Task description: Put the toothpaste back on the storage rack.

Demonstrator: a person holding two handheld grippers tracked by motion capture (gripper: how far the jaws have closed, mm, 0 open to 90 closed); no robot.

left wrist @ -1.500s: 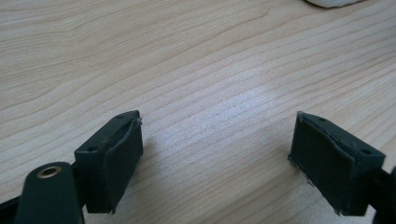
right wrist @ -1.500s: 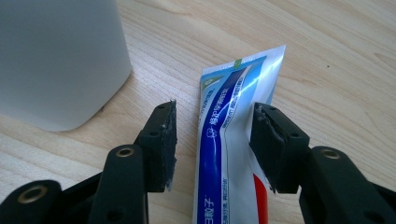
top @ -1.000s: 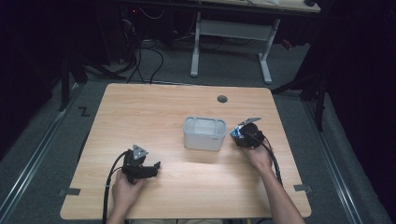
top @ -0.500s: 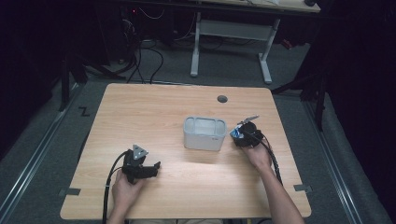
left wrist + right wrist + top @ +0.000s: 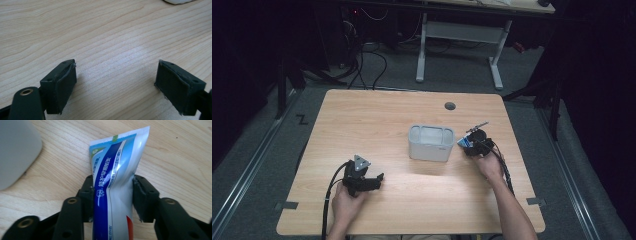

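Risk of a slip, judging from the grip: soft toothpaste tube point(image 5: 113, 185) pinched across its flattened body, crimped tail end jutting forward over the wood, so a squeeze too light or a quick swing could let it slide or twist out short of the grey bin point(image 5: 430, 143). Also possible: tail catching on the bin's near wall if brought in too low, given how close beside it the tube sits. Right claw point(image 5: 113, 195) clamped on the tube, jaws narrowed to the tube's width and pressing both its sides; seen from above just right of the bin point(image 5: 472, 144), tube's blue end pointing toward it, low over the tabletop point(image 5: 377, 115). Whether tube touches the wood, impossible to tell. Left claw point(image 5: 116, 82) spread wide, nothing between the jaws, hovering low over bare wood near the front left, well apart from the bin.
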